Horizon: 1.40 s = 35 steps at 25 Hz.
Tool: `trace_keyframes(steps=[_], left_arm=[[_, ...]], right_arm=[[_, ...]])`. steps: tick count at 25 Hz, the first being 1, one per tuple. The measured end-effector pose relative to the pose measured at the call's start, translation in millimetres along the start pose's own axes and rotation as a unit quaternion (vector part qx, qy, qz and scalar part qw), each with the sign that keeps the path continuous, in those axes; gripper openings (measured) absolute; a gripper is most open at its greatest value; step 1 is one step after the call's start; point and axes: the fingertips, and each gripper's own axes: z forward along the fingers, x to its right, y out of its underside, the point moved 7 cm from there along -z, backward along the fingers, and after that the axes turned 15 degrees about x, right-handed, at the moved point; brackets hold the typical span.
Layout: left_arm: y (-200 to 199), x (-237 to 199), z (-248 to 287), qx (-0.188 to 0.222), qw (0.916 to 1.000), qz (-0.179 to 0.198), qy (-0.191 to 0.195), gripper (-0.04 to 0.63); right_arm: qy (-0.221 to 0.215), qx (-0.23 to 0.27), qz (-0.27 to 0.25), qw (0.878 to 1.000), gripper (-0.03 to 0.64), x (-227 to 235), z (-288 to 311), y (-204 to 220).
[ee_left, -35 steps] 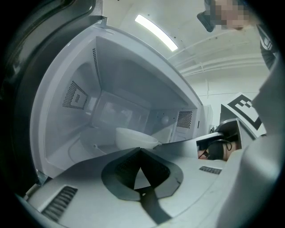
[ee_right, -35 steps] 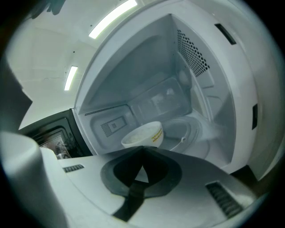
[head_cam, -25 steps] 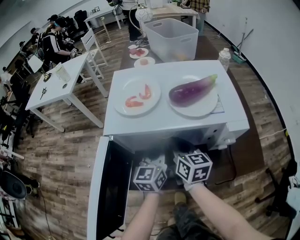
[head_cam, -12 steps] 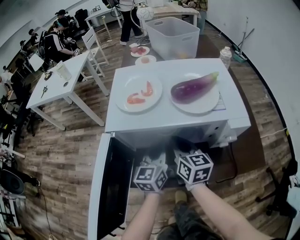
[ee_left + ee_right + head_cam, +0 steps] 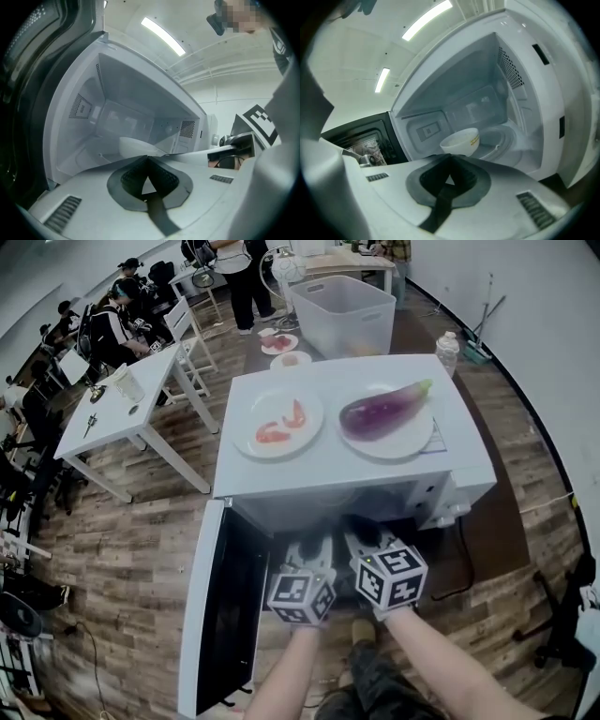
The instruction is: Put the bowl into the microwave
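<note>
White microwave [image 5: 281, 486], black glass in its door [image 5: 234, 606]. Inside, a white bowl [image 5: 460, 140] with a small yellow mark. Up top, purple eggplant [image 5: 384, 411] and orange-red shrimp [image 5: 281, 427] on white plates [image 5: 251, 418]. Left gripper [image 5: 148, 157] and right gripper [image 5: 450, 157]: white shells, black fingers [image 5: 429, 180], cubes [image 5: 300, 594] in black-and-white squares. Brown wood-grain floor [image 5: 122, 559].

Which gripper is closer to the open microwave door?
Left. The left gripper is right beside the door, which stands open on its left; the right gripper is farther over, with the left gripper between it and the door.
</note>
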Motion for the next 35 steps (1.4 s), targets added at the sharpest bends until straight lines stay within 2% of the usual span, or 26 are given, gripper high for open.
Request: trace_keyframes(steps=[9,19,26,31,35], left_arm=[[-12,13,-17,0.009,0.9999,0.005,0.003,-0.009],[-13,25,-49,0.007,1.0000,0.003,-0.005,-0.009],[-20,40,-71,0.016,0.9998,0.009,-0.006,-0.008],[-28,49,-86,0.018,0.9997,0.003,-0.016,-0.008],[-37,60,-100,0.021,0.9997,0.011,-0.008,-0.008]], right_arm=[[-0.014,0.009,-0.024,1.000,0.003,-14,-17,-7],[-0.041,-0.002,-0.046,0.998,0.005,-32,-46,0],[-0.072,0.014,-0.071,0.995,0.004,-53,-66,-9],[-0.082,0.020,-0.068,0.994,0.003,-63,-82,-12],[-0.093,0.026,-0.078,0.992,0.003,-70,-99,-15]])
